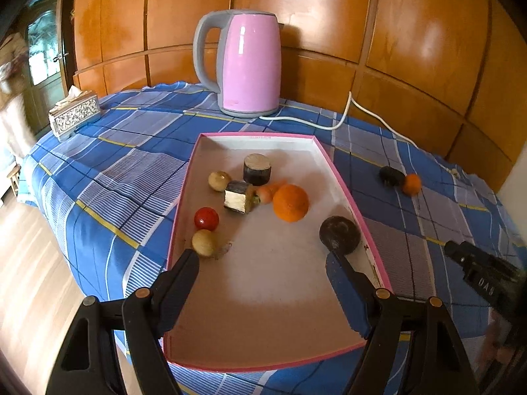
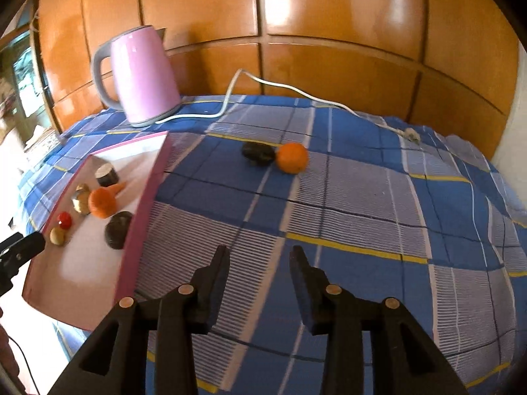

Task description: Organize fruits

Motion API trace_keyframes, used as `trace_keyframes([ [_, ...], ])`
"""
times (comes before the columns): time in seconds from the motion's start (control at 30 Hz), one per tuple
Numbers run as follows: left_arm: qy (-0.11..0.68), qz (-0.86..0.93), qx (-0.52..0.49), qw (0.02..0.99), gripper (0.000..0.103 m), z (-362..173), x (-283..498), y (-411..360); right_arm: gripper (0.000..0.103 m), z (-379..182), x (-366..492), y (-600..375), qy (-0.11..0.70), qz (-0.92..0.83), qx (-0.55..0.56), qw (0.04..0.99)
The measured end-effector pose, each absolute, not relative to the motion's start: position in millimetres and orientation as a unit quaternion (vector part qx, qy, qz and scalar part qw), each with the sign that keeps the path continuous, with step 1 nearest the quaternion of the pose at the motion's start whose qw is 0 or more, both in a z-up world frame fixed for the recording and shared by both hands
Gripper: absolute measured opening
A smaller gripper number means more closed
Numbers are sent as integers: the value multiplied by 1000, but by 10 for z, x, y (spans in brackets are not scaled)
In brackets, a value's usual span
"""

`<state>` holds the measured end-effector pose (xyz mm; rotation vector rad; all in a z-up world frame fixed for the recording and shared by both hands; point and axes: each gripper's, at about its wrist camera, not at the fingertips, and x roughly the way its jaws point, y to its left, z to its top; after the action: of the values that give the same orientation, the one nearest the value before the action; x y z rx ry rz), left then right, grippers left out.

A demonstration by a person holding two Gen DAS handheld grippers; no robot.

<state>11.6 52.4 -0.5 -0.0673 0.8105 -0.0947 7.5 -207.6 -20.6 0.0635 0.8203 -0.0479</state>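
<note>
A pink-rimmed tray (image 1: 339,171) lies on the blue checked cloth. In it are an orange (image 1: 291,202), a red fruit (image 1: 206,218), two tan round fruits (image 1: 204,243), a small carrot (image 1: 268,192), dark cut pieces and a dark round fruit (image 1: 340,235) by its right wall. My left gripper (image 1: 263,258) hangs open over the tray's near half, nothing between its fingers. On the cloth to the right lie another orange (image 2: 291,158) and a dark fruit (image 2: 258,153), touching. My right gripper (image 2: 260,256) is open and empty, above the cloth beside the tray (image 2: 145,204), well short of that pair.
A pink electric kettle (image 1: 250,65) stands behind the tray, its white cord (image 2: 230,95) trailing across the cloth to the right. A patterned tissue box (image 1: 74,117) sits at the far left. Wooden panelling backs the table; the cloth drops off at the left edge.
</note>
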Motion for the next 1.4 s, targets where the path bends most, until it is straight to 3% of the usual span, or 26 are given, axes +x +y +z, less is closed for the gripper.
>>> trace_keyframes([
  [0.63,409,-127,5,903,79,125,225,-64,38,-399,-86,-3026,390,-138,90,906],
  [0.83,407,-157,34,899,71,201,359,-472,38,-455,-59,-3160,393,-145,88,904],
  [1.07,439,-187,62,877,46,50,413,-747,38,-451,19,-3283,381,-146,98,908],
  [1.4,455,-190,44,869,42,26,583,-616,38,-488,230,-3218,386,-117,90,911],
])
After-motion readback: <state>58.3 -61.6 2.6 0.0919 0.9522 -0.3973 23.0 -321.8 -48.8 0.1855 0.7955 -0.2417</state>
